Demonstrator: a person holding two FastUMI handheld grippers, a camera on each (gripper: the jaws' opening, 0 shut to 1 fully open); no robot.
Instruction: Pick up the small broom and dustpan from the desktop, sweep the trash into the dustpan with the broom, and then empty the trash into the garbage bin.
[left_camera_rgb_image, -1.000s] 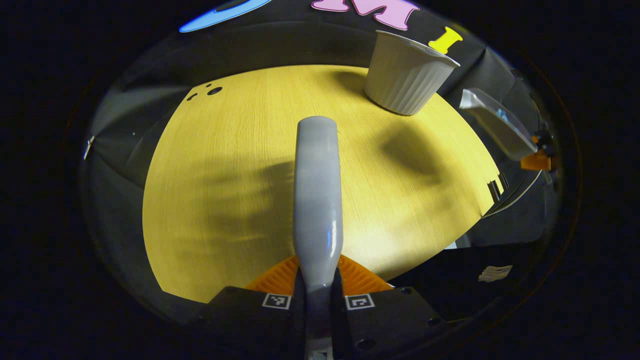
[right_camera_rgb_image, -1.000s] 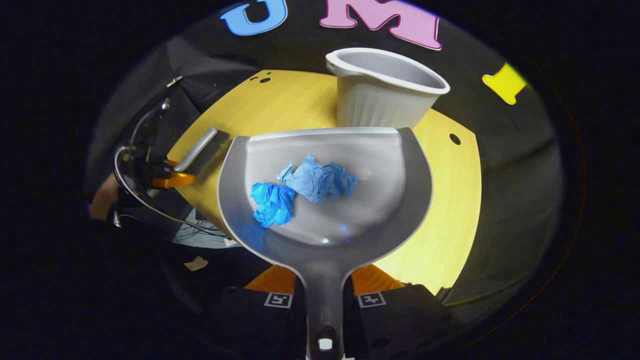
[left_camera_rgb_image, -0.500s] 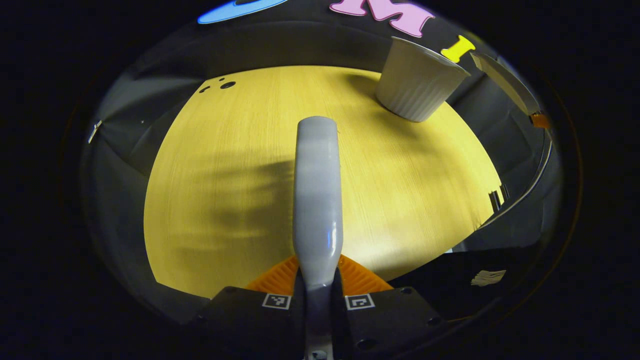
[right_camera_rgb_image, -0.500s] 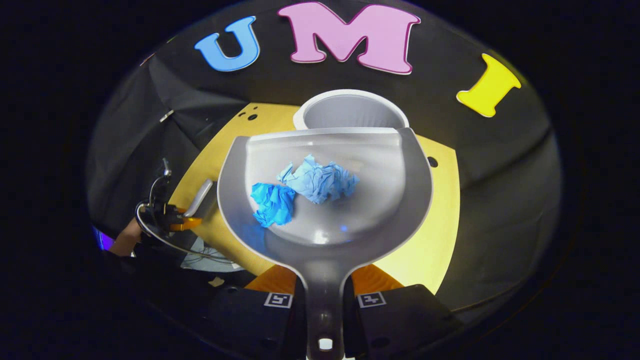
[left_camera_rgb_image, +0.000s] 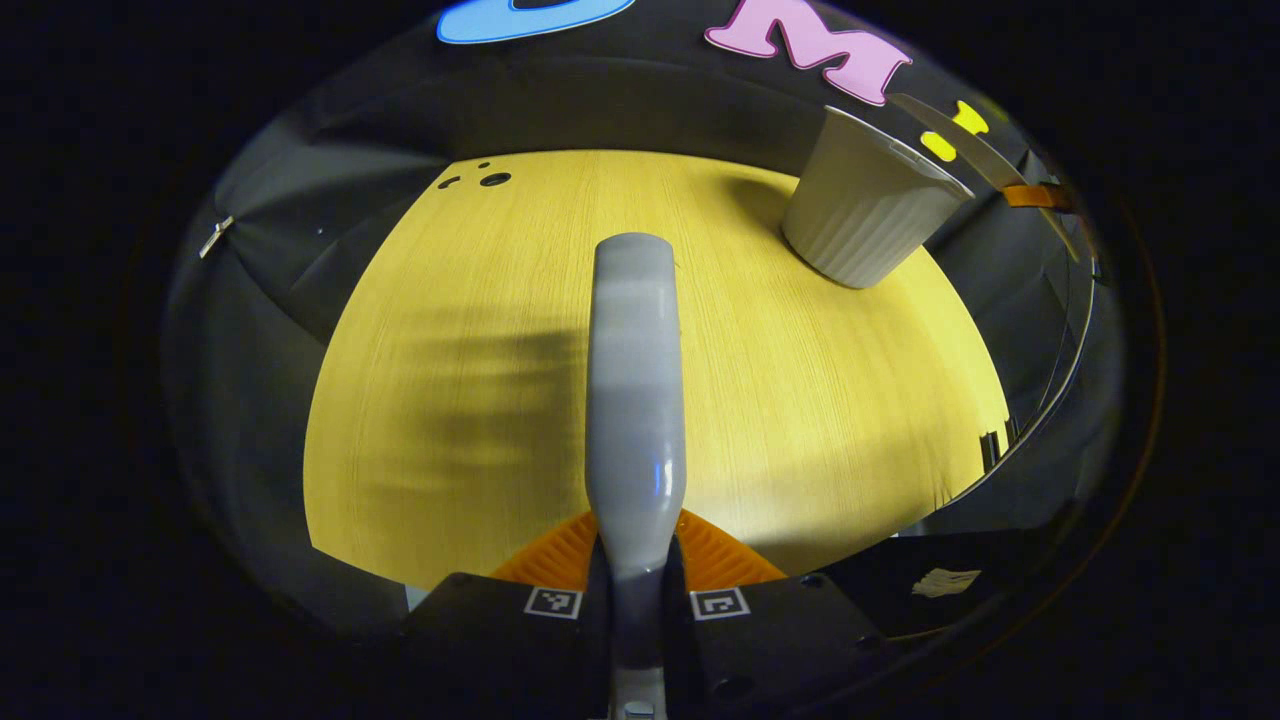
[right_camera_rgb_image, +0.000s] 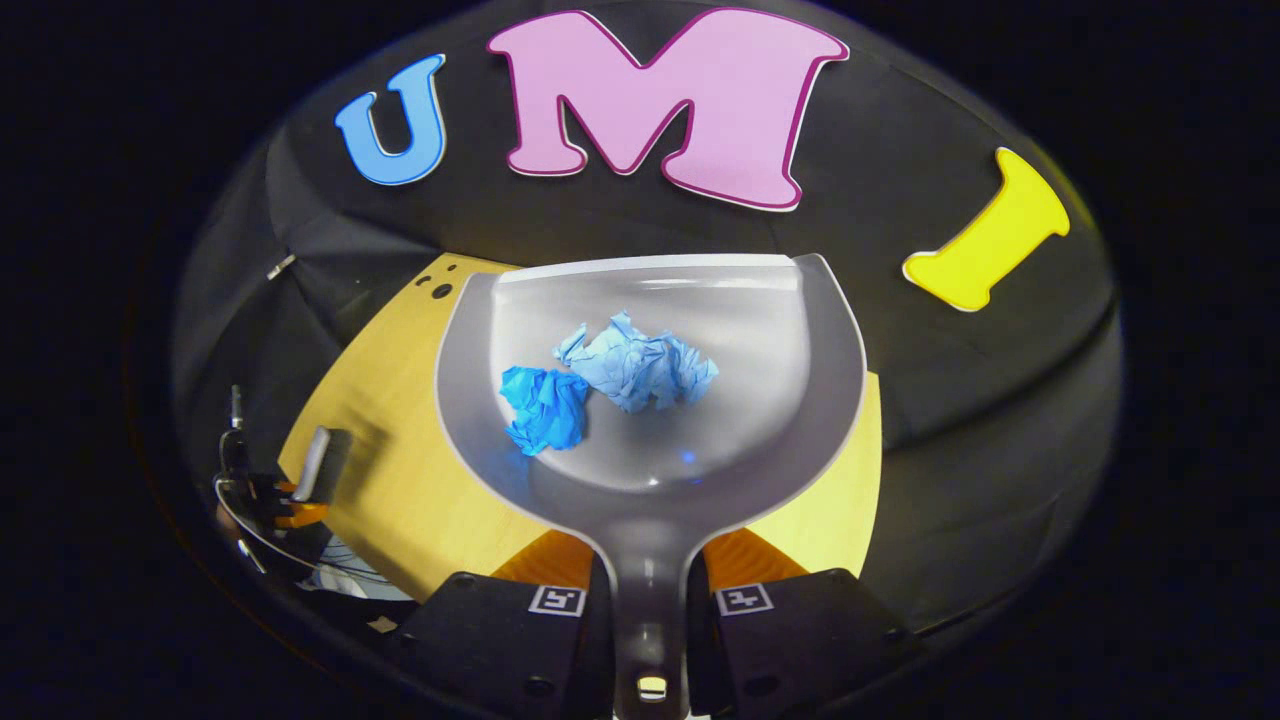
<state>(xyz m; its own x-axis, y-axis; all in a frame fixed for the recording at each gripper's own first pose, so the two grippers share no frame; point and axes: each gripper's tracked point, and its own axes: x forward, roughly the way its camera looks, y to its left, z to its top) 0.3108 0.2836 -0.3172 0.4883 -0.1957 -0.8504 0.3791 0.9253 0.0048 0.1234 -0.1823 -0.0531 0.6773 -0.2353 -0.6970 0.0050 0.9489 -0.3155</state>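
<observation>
My left gripper (left_camera_rgb_image: 637, 556) is shut on the grey broom (left_camera_rgb_image: 635, 380), whose handle points out over the yellow wooden desktop (left_camera_rgb_image: 470, 400). The white ribbed garbage bin (left_camera_rgb_image: 865, 215) stands at the desktop's far right. Just above and beyond it hangs the edge of the grey dustpan (left_camera_rgb_image: 985, 160). In the right gripper view my right gripper (right_camera_rgb_image: 648, 560) is shut on the dustpan (right_camera_rgb_image: 650, 470) by its handle. Two crumpled blue paper balls (right_camera_rgb_image: 545, 405) (right_camera_rgb_image: 645, 365) lie in the pan, which is held about level and hides the bin. The broom (right_camera_rgb_image: 318, 462) shows small at the lower left.
Small dark holes (left_camera_rgb_image: 493, 180) mark the desktop's far left corner. Black cloth walls close in the booth behind and beside the desktop. A white scrap (left_camera_rgb_image: 938, 582) lies on the dark floor to the right, below the desktop's edge.
The dustpan has risen and gone forward until it covers the bin in the right gripper view. The paper balls have stayed put. The left gripper's view has swung slightly left.
</observation>
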